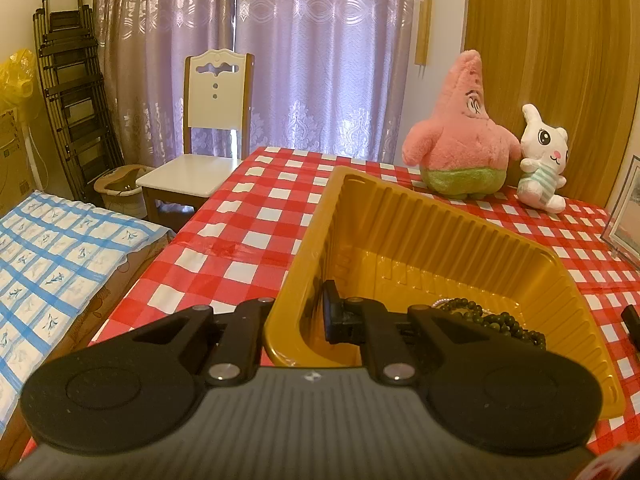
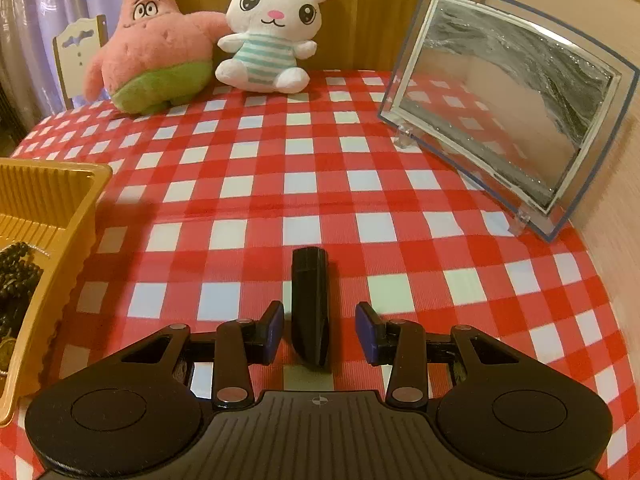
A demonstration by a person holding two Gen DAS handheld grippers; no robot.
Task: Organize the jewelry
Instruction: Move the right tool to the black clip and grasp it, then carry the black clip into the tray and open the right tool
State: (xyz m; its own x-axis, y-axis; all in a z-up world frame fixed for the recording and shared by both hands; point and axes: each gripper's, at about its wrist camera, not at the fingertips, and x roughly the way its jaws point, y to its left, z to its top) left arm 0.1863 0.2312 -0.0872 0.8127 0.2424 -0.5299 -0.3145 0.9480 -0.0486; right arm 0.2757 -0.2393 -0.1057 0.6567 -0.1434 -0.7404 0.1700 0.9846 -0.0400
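Note:
A gold plastic tray (image 1: 400,216) sits on the red-checked table. Dark bead necklaces (image 1: 496,320) lie in its near right corner; they also show in the right wrist view (image 2: 16,276), inside the tray (image 2: 52,200) at the left edge. My left gripper (image 1: 298,320) is shut on the tray's near left wall, one finger inside, one outside. My right gripper (image 2: 320,326) is open, its blue pads either side of a black oblong case (image 2: 310,308) lying on the cloth, not touching it.
A pink starfish plush (image 2: 148,48) and a white bunny plush (image 2: 272,28) stand at the table's back. A glass picture frame (image 2: 512,120) leans at the right. A white chair (image 1: 204,136) and a bed (image 1: 52,264) are left of the table.

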